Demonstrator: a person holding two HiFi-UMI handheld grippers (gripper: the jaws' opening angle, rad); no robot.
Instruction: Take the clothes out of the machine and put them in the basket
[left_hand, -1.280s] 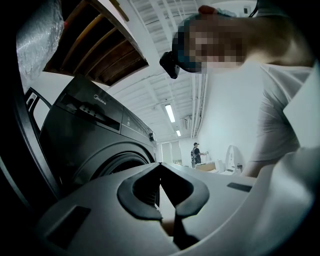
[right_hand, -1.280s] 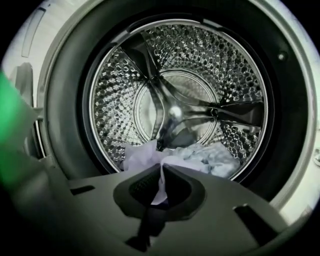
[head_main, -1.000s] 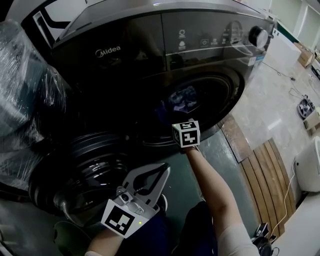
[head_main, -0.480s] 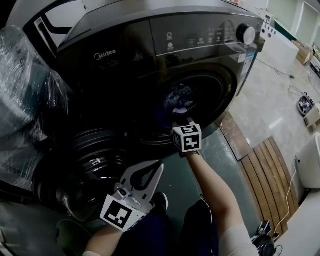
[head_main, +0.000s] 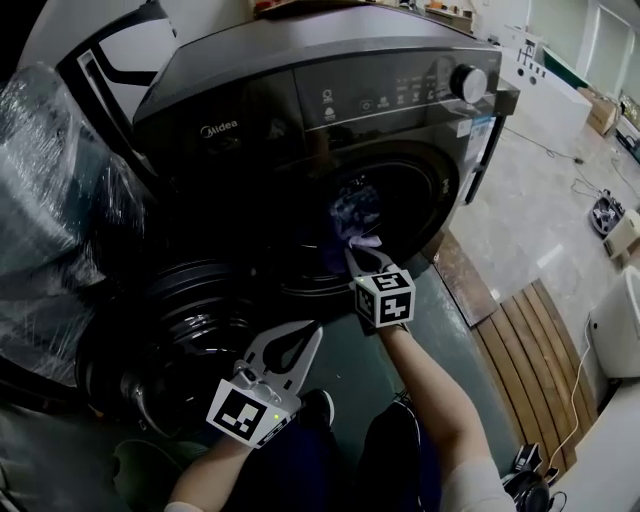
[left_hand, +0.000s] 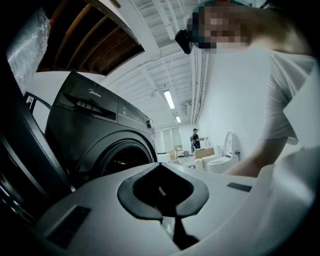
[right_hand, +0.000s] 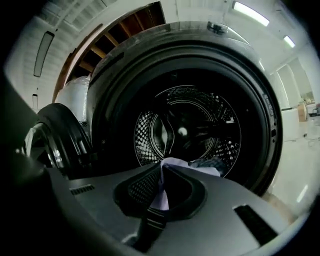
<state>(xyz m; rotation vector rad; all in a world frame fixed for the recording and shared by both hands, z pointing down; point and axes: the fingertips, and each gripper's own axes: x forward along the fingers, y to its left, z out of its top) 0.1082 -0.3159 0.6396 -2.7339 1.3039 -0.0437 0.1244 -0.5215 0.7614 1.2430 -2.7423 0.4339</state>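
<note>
Two grippers were in the head view, and each had its jaws pressed together. The right gripper (head_main: 352, 248) reached out to the mouth of the front-loading washing machine (head_main: 300, 110) and pinched a pale lavender garment (head_main: 356, 215) at its jaw tips. From there the cloth ran on ahead of the tips into the dark opening. The right gripper view (right_hand: 161, 167) showed what the head camera could not: the lavender fabric (right_hand: 159, 199) lay squeezed between the jaws, a darker blue fold lay just beyond the tips, and the perforated steel drum (right_hand: 150, 130) stood behind it. That view also caught the open door (right_hand: 60, 135) off to the gripper's left. The left gripper (head_main: 316, 330) was held back, nearer the person than the right one, beside the door (head_main: 190, 320) and well apart from the garment. Its own view (left_hand: 159, 164) showed the jaws closed on nothing, the machine's front (left_hand: 100, 130) to its left and a distant person (left_hand: 195, 140) standing in the bright room. Only the head view showed the control knob (head_main: 467, 83) and a plastic-wrapped bulk (head_main: 50, 200) far to the left of both grippers.
</note>
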